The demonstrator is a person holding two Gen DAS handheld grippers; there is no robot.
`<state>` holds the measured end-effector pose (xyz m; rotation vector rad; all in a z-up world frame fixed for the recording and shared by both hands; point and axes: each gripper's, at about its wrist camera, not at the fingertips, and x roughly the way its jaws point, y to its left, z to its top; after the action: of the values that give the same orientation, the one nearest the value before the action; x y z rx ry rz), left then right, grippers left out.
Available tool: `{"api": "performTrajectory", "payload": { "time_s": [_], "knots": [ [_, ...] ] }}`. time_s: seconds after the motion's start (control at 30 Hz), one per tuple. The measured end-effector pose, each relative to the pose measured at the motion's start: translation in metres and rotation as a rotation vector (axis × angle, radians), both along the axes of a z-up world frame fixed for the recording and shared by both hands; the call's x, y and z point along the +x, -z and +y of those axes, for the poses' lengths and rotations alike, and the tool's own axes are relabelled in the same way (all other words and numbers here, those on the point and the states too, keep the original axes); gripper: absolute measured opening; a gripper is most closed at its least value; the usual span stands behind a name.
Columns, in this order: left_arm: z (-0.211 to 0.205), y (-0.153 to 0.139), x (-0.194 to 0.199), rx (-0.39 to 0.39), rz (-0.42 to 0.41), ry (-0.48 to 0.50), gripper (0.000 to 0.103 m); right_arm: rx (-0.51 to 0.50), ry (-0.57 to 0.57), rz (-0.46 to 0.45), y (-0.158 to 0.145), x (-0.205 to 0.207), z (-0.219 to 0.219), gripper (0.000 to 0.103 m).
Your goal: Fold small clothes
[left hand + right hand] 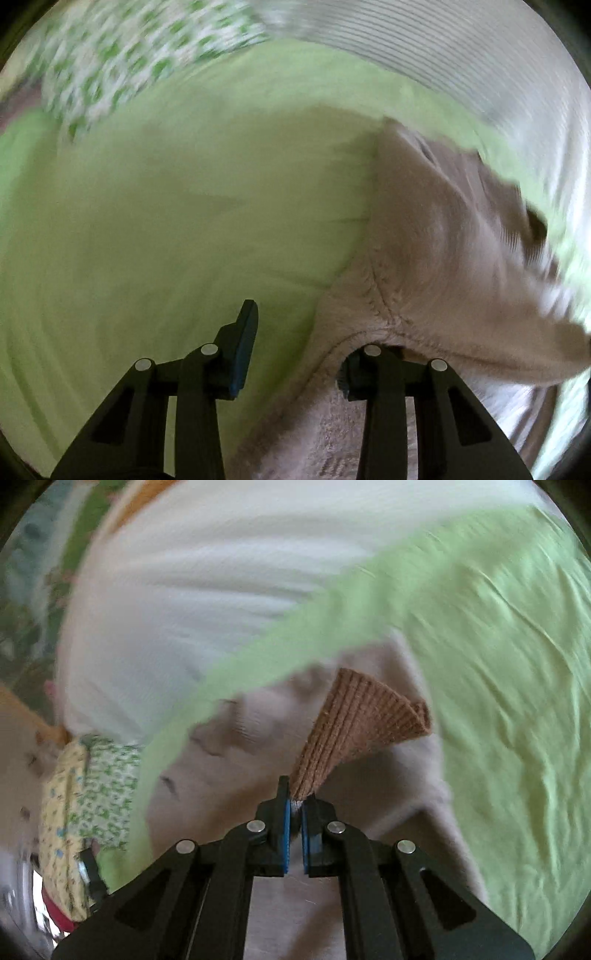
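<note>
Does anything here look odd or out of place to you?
Only slightly: the left gripper is open, yet the beige garment is draped over one finger, hiding it. The right gripper pinches the garment's brown ribbed cuff normally. Nothing looks torn.

One beige garment (388,775), two grippers

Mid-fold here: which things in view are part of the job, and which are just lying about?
In the job:
- beige garment
- its brown ribbed cuff, pinched in the right claw
- left claw, open, garment draped over one finger

Lying about:
- green sheet
- floral cloth
- white striped fabric
</note>
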<state>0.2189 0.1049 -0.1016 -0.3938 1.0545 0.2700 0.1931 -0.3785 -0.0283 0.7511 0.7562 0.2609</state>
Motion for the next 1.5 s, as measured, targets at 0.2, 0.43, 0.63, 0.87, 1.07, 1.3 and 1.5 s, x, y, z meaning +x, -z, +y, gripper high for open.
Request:
{"api": "performTrajectory", "payload": {
  "time_s": [0.2, 0.43, 0.63, 0.87, 1.07, 1.3, 1.5],
  "knots": [
    [0.033, 0.016, -0.012, -0.224, -0.026, -0.127, 0.038, -0.046, -0.079, -0.047, -0.002, -0.001, 0.018, 0.006],
    [0.031, 0.017, -0.013, -0.192, -0.021, -0.111, 0.040, -0.091, -0.060, 0.125, 0.046, -0.019, 0.002, 0.013],
    [0.028, 0.010, -0.017, -0.147, 0.008, -0.061, 0.041, -0.109, 0.021, 0.193, 0.045, -0.034, -0.025, 0.034],
    [0.025, 0.000, -0.049, -0.176, 0.016, -0.011, 0.045, -0.174, 0.033, 0.126, 0.010, -0.034, -0.036, 0.036],
    [0.004, -0.020, -0.048, -0.249, -0.005, 0.039, 0.054, -0.210, -0.085, 0.024, -0.029, 0.003, -0.007, 0.036],
    [-0.027, -0.015, -0.043, -0.374, 0.025, 0.062, 0.060, -0.118, -0.465, -0.015, -0.053, 0.065, 0.107, 0.036],
    [-0.022, -0.046, -0.060, -0.437, -0.053, 0.057, 0.060, -0.115, -0.684, -0.010, -0.053, 0.111, 0.205, 0.036]
  ]
}}
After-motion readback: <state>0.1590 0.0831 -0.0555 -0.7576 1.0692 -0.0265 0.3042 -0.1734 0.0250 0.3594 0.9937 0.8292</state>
